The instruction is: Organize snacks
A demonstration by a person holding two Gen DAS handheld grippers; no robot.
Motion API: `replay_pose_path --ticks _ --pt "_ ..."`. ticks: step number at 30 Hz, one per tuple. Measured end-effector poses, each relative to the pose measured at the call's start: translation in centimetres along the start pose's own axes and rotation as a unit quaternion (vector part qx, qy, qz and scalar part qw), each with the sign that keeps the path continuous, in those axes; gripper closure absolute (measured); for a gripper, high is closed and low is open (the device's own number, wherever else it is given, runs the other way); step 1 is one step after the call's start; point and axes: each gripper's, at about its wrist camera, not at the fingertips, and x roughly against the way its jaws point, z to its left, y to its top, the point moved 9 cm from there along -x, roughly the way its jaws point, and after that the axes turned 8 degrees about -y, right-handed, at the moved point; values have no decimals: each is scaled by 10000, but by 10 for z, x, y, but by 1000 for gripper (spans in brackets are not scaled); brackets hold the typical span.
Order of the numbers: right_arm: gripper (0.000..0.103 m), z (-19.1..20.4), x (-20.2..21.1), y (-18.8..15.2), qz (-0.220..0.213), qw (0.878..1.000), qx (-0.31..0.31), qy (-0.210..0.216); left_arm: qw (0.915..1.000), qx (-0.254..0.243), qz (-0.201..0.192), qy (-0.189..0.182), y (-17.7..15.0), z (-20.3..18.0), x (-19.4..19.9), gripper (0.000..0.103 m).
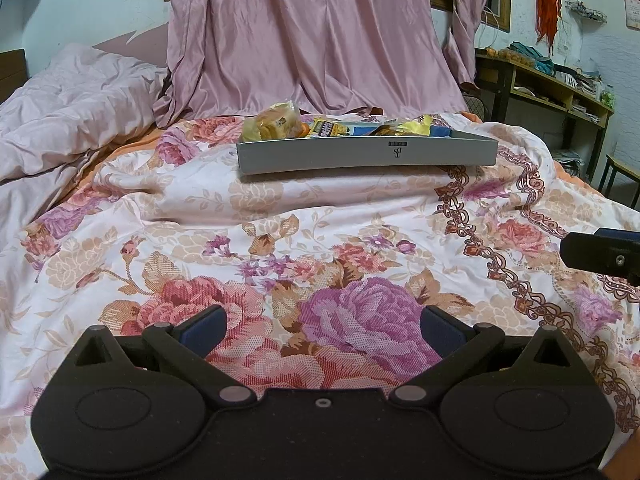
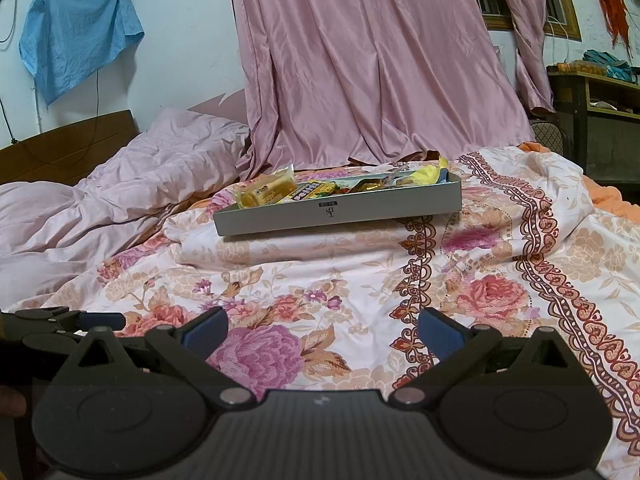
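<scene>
A shallow grey box (image 1: 366, 154) (image 2: 340, 210) rests on the flowered quilt at the far side of the bed. Inside it lie several wrapped snacks: a clear-wrapped yellow cake (image 1: 272, 122) (image 2: 264, 192) at the left end, a yellow printed packet (image 1: 328, 128) (image 2: 312, 190) and a crumpled yellow wrapper (image 1: 416, 124) (image 2: 424, 172) further right. My left gripper (image 1: 322, 328) hovers low over the quilt, well short of the box, open and empty. My right gripper (image 2: 322, 330) is likewise open and empty, at about the same distance from the box.
Flowered quilt (image 1: 320, 248) covers the bed. A bunched pink duvet (image 1: 72, 100) lies at the left. Pink curtain (image 1: 312, 40) hangs behind the box. A wooden shelf unit (image 1: 552, 88) stands at the right. The right gripper's tip (image 1: 600, 254) shows at the left view's right edge.
</scene>
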Motion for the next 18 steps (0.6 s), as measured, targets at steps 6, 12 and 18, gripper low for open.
replay_pose_path --ticks 6,12,18 --pt "0 0 0 0 0 10000 3 -2 10000 -2 -6 2 0 0 0 0" --pt "0 0 0 0 1 10000 1 6 10000 1 -4 -4 0 0 0 0" --pt "0 -1 0 -3 15 10000 -6 -3 10000 -7 6 -8 0 -2 0 0"
